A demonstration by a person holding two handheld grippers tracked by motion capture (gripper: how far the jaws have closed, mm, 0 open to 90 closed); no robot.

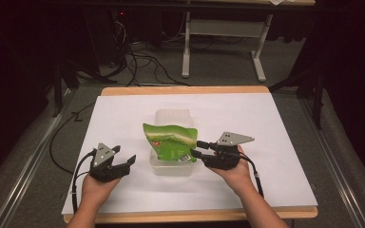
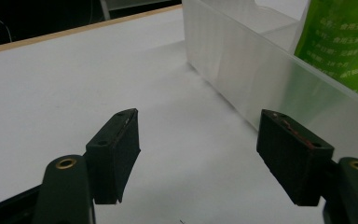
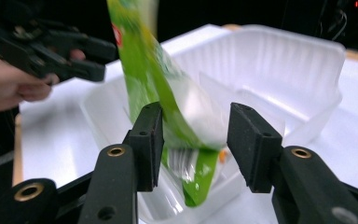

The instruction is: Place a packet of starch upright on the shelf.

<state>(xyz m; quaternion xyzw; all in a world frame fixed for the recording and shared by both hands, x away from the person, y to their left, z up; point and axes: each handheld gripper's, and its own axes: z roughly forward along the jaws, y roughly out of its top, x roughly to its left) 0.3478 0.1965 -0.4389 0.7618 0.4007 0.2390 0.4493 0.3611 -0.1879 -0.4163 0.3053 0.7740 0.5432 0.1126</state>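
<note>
Done: green bag (image 1: 172, 141) stands in clear tub (image 1: 172, 167), frame centre.
Left gripper (image 2: 198, 154): fingers apart, empty.
Right gripper (image 3: 193, 147): fingers parted, bag between, unpressed.
Left: withdraw.

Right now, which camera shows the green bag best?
The high view: the whole green bag stands in the clear tub. The right gripper view shows it blurred between the open jaws; the left gripper view catches one printed corner.
</note>
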